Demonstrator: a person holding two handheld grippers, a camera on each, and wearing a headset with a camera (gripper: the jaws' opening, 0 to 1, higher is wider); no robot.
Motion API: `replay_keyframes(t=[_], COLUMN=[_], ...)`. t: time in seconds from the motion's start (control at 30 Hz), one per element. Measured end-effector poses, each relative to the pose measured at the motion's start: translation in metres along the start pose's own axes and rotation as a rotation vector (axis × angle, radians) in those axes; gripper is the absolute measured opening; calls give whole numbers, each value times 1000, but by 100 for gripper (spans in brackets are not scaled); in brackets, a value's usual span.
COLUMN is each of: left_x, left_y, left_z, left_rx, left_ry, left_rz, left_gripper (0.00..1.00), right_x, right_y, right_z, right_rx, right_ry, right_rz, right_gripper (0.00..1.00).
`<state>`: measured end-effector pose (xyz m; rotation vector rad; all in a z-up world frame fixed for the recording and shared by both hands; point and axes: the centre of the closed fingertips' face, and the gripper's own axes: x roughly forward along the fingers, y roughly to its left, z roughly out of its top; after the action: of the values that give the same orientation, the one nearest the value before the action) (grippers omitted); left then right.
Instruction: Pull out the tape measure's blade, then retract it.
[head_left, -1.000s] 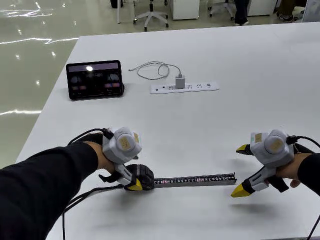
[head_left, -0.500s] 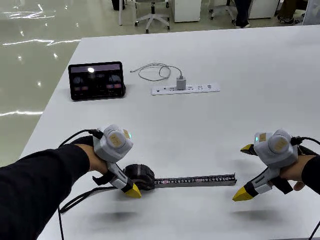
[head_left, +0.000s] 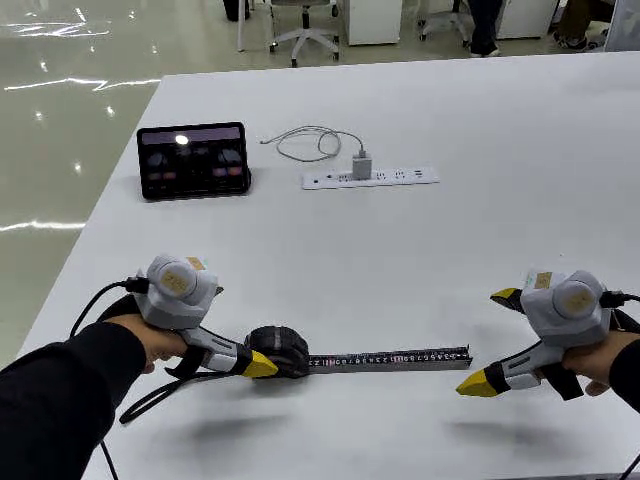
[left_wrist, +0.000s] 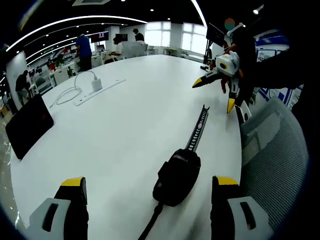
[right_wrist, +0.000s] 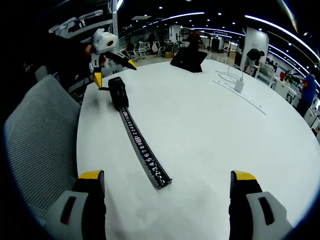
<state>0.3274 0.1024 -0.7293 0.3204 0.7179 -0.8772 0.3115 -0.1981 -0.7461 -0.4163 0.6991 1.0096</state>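
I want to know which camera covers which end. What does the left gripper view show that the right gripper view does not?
Left gripper view: the right gripper, open beyond the blade tip, and a cord trailing from the tape measure. Right gripper view: the left gripper, open by the tape measure, and readable blade numbers. Both: the tape measure, its blade extended on the white table, the tablet and the power strip.
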Motion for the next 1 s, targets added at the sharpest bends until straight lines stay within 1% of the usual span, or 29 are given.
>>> replay_keyframes(t=[0.03, 0.07, 0.1, 0.13, 0.17, 0.23, 0.27, 0.3, 0.37, 0.4, 0.43, 0.47, 0.53, 0.6, 0.67, 0.8, 0.9, 1.0], left_x=[-3, -9, -13, -17, -20, -25, -29, -32, -36, -38, -40, -43, -48, -52, -58, -70, -76, -81], left_y=[1, 3, 6, 3, 3, 5, 5, 5, 1, -1, -2, -4, -6, -6, -6, -5, -4, -4], left_z=[0, 1, 1, -2, -6, -12, -15, -16, -22, -27, -30, -33, -35, -39, -40, -41, -44, -46], left_rx=[-7, -28, -48, -76, -85, -100, -125, -149, -151, -146, -151, -171, -173, -174, -185, -192, -184, -190], left_ry=[-14, -48, -70, -89, -89, -100, -110, -135, -139, -135, -133, -137, -154, -153, -170, -188, -185, -189], left_rz=[16, 43, 65, 66, 68, 90, 103, 111, 111, 121, 128, 128, 142, 157, 166, 187, 200, 206], left_gripper=[100, 100, 100, 100, 100, 100, 100, 100, 100, 100, 100, 100, 100, 100, 100, 100, 100, 100], right_x=[-1, -4, -6, -9, -11, -16, -19, -22, -26, -29, -31, -35, -40, -45, -48, -55, -60, -68], right_y=[-3, -7, -7, -5, -5, -5, -3, -2, -2, -2, -1, 0, 1, 3, 7, 13, 15, 18], right_z=[1, 3, 3, 3, 2, -1, -3, -5, -10, -13, -16, -19, -23, -27, -30, -35, -38, -39], right_rx=[23, 66, 73, 73, 73, 89, 108, 113, 112, 124, 128, 128, 136, 136, 139, 144, 148, 158], right_ry=[-17, -48, -56, -69, -77, -82, -86, -88, -93, -91, -90, -89, -94, -101, -98, -99, -102, -116], right_rz=[-6, -24, -32, -36, -45, -68, -69, -77, -96, -98, -101, -108, -112, -119, -119, -123, -133, -146], right_gripper=[100, 100, 100, 100, 100, 100, 100, 100, 100, 100, 100, 100, 100, 100, 100, 100, 100, 100])
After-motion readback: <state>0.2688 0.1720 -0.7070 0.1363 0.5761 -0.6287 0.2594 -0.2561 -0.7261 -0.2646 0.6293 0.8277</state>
